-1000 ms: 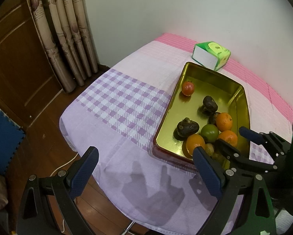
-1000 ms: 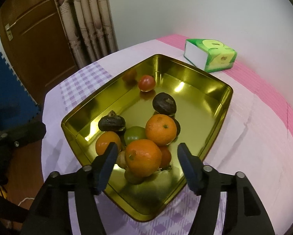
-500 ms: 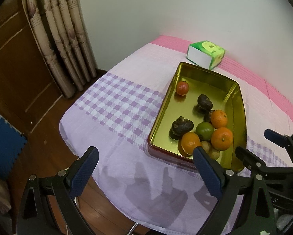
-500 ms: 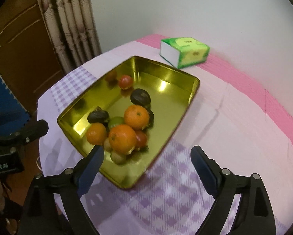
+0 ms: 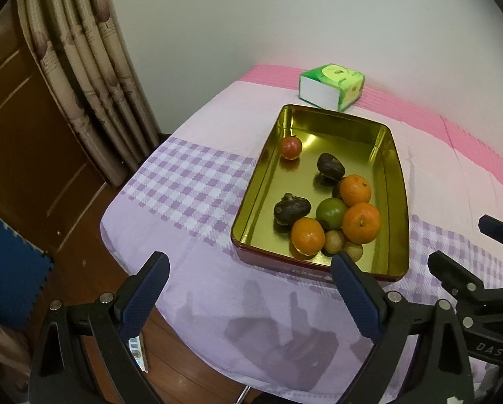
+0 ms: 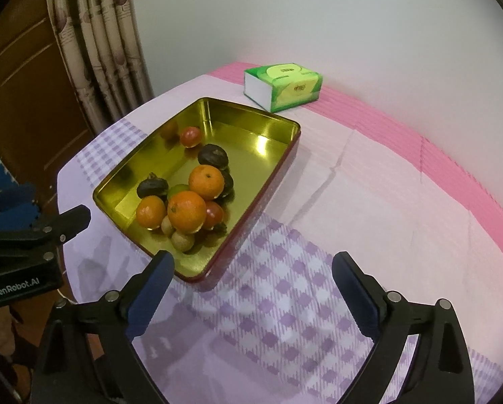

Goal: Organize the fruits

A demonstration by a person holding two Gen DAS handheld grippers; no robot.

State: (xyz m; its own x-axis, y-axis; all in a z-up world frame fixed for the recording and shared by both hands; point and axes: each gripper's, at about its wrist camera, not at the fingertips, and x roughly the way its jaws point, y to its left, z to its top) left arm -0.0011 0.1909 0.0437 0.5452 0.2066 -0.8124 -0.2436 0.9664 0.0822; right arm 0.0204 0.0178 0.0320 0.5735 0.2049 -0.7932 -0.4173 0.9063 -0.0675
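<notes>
Gold-coloured metal is catching the light inside the shallow tray (image 6: 278,124), which is sitting on a table under a lilac checked cloth (image 6: 285,303) with a pink border along the wall side. The fruit is lying inside the tray: three oranges (image 6: 186,211) are clustering toward its near end with a green citrus (image 5: 332,213), a couple of small brownish round fruits (image 6: 182,240) and a red one half hidden behind them. Three dark wrinkled fruits (image 5: 291,208) are sitting nearby, though it is hard to tell what kind they are. A lone red fruit (image 5: 291,147) is resting apart near the tray's far left wall. A green tissue pack (image 6: 282,87) is lying just beyond the tray.

The right gripper (image 6: 251,289) is hovering over the cloth just short of the tray, its jaws opening with nothing between them. The left gripper (image 5: 249,291) is hanging over the table's near edge, spread wide and carrying nothing.
</notes>
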